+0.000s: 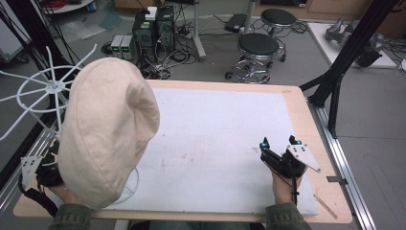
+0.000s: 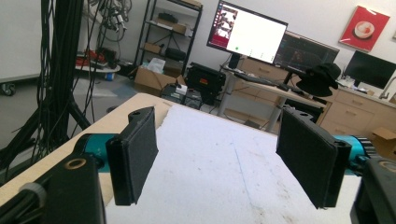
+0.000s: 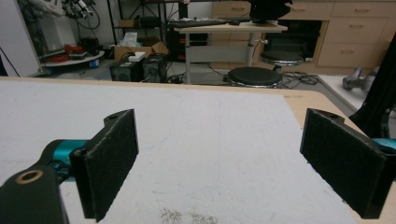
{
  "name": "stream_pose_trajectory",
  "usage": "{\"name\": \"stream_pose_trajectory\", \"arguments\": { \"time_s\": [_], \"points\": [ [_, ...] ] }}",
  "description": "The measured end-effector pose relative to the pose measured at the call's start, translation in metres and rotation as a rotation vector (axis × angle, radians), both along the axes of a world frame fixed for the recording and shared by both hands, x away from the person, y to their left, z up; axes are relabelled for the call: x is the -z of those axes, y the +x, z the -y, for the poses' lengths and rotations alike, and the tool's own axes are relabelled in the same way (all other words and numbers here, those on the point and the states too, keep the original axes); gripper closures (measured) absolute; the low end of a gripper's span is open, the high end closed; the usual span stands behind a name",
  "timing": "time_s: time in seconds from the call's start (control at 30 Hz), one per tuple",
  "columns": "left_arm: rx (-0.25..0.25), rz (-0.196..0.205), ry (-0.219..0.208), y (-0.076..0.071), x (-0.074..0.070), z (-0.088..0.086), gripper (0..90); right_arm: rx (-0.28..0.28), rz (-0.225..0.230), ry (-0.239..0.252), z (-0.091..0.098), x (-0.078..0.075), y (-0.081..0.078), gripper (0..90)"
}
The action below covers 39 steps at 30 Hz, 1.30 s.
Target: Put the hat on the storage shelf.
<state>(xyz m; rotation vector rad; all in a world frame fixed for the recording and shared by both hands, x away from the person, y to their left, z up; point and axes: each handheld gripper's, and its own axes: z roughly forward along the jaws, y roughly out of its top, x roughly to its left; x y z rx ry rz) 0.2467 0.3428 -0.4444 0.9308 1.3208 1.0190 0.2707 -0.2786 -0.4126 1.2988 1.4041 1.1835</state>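
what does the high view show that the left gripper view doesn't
High view alone: a cream fabric cap on a white wire stand, two stools, and the right gripper, jaws apart, over the right of the mat. Left gripper view alone: a lit monitor on a desk, a black hat and a red wall picture. Both: the white mat on the wooden table.

mat [image 1: 215, 134]: bare, open | left: cap [image 1: 107, 129], white rack [image 1: 48, 91]
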Motion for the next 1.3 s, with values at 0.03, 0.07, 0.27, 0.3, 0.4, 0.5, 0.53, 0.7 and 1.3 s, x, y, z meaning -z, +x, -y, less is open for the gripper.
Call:
{"name": "stream_pose_trajectory", "arguments": {
  "time_s": [0.03, 0.07, 0.27, 0.3, 0.4, 0.5, 0.53, 0.7, 1.3],
  "points": [
    [0.002, 0.000, 0.000, 0.0006, 0.0000, 0.0001, 28.9, -0.004, 0.003, -0.001, 0.0001, 0.0001, 0.0000, 10.6],
    [0.002, -0.002, 0.001, 0.0010, 0.0000, 0.0003, 28.9, -0.010, 0.007, 0.006, 0.0005, -0.0003, 0.0000, 10.6],
    [0.010, -0.006, 0.013, 0.0014, -0.0005, 0.0025, 28.9, -0.017, 0.001, 0.034, 0.0023, -0.0001, 0.0003, 10.6],
    [0.013, -0.009, 0.015, 0.0013, -0.0005, 0.0028, 28.9, -0.016, 0.000, 0.035, 0.0022, -0.0002, 0.0003, 10.6],
    [0.017, -0.012, 0.015, 0.0014, -0.0004, 0.0032, 28.9, -0.018, -0.003, 0.031, 0.0028, 0.0002, 0.0002, 10.6],
    [0.018, -0.011, 0.013, 0.0012, -0.0003, 0.0027, 28.9, -0.009, -0.006, 0.021, 0.0023, 0.0003, -0.0006, 10.6],
    [0.018, -0.010, 0.012, 0.0012, -0.0002, 0.0025, 28.9, -0.006, -0.003, 0.019, 0.0025, 0.0002, -0.0009, 10.6],
    [0.020, -0.014, 0.014, 0.0009, 0.0004, 0.0017, 28.8, -0.002, -0.011, 0.027, 0.0029, 0.0006, -0.0007, 10.6],
    [0.020, -0.018, 0.016, 0.0014, 0.0008, 0.0015, 28.8, 0.011, -0.039, 0.057, 0.0064, 0.0020, 0.0021, 10.6]
  ]
}}
